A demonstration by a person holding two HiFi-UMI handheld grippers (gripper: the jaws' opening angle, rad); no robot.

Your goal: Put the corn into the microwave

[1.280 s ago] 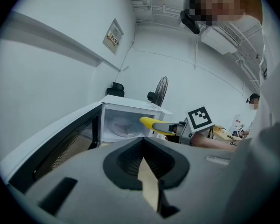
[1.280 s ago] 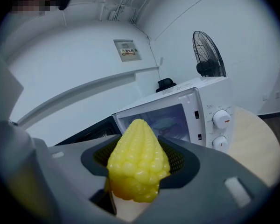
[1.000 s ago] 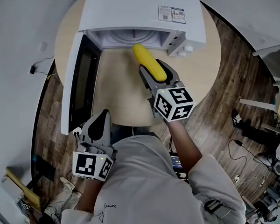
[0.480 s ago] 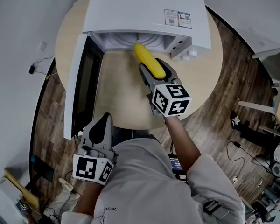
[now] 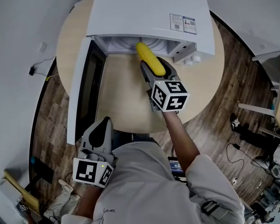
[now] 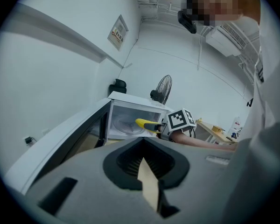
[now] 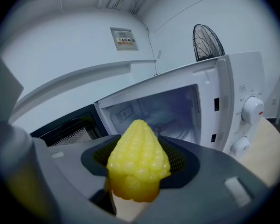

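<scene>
Right tool (image 5: pixel 155 71) holds corn (image 5: pixel 148 58) over round pale table (image 5: pixel 121 99), wood-plank floor (image 5: pixel 233 78) around; left tool (image 5: pixel 103 122) closed.

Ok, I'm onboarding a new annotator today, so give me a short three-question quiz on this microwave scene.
1. True or false: the microwave door is shut.
2. The right gripper holds: A a cup, B the corn, C nothing.
3. Fill in: the corn's tip points into the microwave's open ___.
Key: 1 false; 2 B; 3 cavity.
</scene>
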